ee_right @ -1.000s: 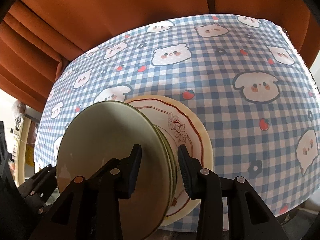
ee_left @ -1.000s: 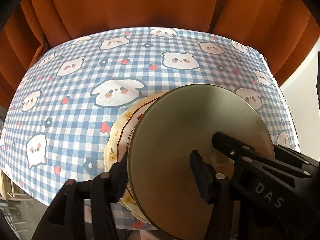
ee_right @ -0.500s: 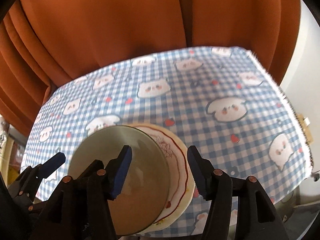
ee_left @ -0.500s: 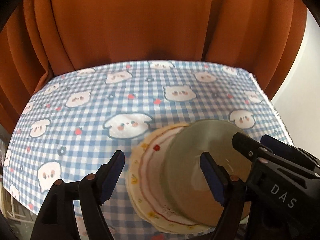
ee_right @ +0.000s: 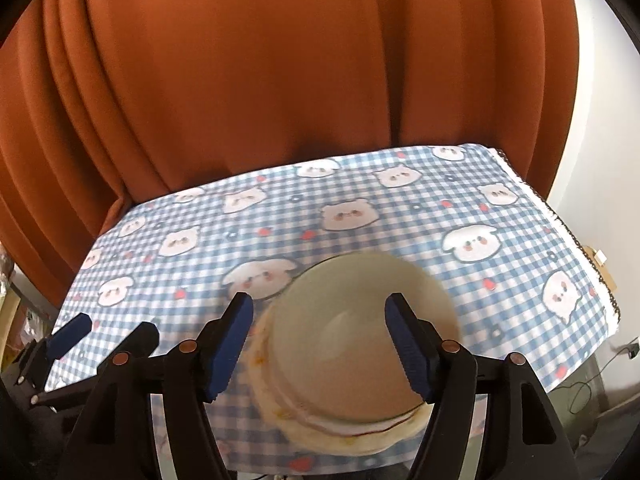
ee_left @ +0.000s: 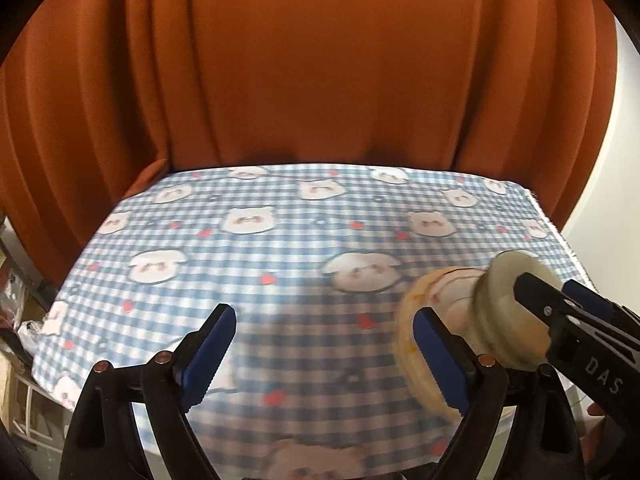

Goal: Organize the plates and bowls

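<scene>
A pale green bowl (ee_right: 360, 332) sits on a cream plate with a red line and flowers (ee_right: 340, 436), near the table's front edge. My right gripper (ee_right: 320, 344) is open, its blue-padded fingers apart on either side of the stack, touching nothing. In the left wrist view the same stack, bowl (ee_left: 508, 312) on plate (ee_left: 416, 320), is at the right, blurred, partly behind the right gripper's black body. My left gripper (ee_left: 324, 356) is open and empty over the cloth, left of the stack.
The table wears a blue-and-white checked cloth with bears and hearts (ee_left: 280, 248). An orange curtain (ee_left: 320, 80) hangs close behind it. A white wall (ee_right: 600, 160) lies to the right. The left gripper's fingers (ee_right: 68, 336) show at the left of the right wrist view.
Both grippers have pulled back and up from the stack and opened wider. The left gripper has swung left, so the stack now sits at its right. The bowl stays on the plate.
</scene>
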Tool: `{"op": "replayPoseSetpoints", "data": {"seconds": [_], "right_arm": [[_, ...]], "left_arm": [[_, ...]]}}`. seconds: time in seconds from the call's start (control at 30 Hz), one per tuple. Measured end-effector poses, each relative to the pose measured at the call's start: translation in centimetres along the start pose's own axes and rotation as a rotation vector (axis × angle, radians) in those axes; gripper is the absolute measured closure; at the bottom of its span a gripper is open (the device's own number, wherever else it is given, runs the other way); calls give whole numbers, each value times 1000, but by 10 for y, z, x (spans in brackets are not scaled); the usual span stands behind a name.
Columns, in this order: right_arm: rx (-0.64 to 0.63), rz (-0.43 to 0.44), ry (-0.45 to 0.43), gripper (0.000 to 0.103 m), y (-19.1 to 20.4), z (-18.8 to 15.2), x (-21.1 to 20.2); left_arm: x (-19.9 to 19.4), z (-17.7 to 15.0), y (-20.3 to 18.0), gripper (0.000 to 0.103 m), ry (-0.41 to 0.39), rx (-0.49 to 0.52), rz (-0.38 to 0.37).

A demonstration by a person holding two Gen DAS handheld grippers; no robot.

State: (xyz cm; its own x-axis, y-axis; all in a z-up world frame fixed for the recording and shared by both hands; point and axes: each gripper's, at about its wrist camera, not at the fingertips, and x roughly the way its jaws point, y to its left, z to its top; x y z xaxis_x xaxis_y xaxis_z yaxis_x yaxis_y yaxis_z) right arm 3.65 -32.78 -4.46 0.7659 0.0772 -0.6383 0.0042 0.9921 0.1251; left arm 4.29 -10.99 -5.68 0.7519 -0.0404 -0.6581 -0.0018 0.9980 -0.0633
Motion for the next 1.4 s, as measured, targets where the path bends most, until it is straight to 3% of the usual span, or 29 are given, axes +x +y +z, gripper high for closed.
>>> {"op": "replayPoseSetpoints", "data": {"seconds": [0.27, 0.6, 0.83, 1.4], "right_arm": [[-65, -7, -61, 27, 59, -43, -10], [-81, 7, -79, 23, 95, -77, -14], [-119, -9, -109, 22, 110, -90, -15], [-77, -31, -96, 21, 100, -93, -21]], "left_arm": [[-17, -28, 59, 10, -52, 10, 41], [-24, -57, 95, 9, -75, 4, 44], [-26, -65, 96, 9, -90, 8, 42], [-32, -67, 88, 8, -88, 34, 22]]}}
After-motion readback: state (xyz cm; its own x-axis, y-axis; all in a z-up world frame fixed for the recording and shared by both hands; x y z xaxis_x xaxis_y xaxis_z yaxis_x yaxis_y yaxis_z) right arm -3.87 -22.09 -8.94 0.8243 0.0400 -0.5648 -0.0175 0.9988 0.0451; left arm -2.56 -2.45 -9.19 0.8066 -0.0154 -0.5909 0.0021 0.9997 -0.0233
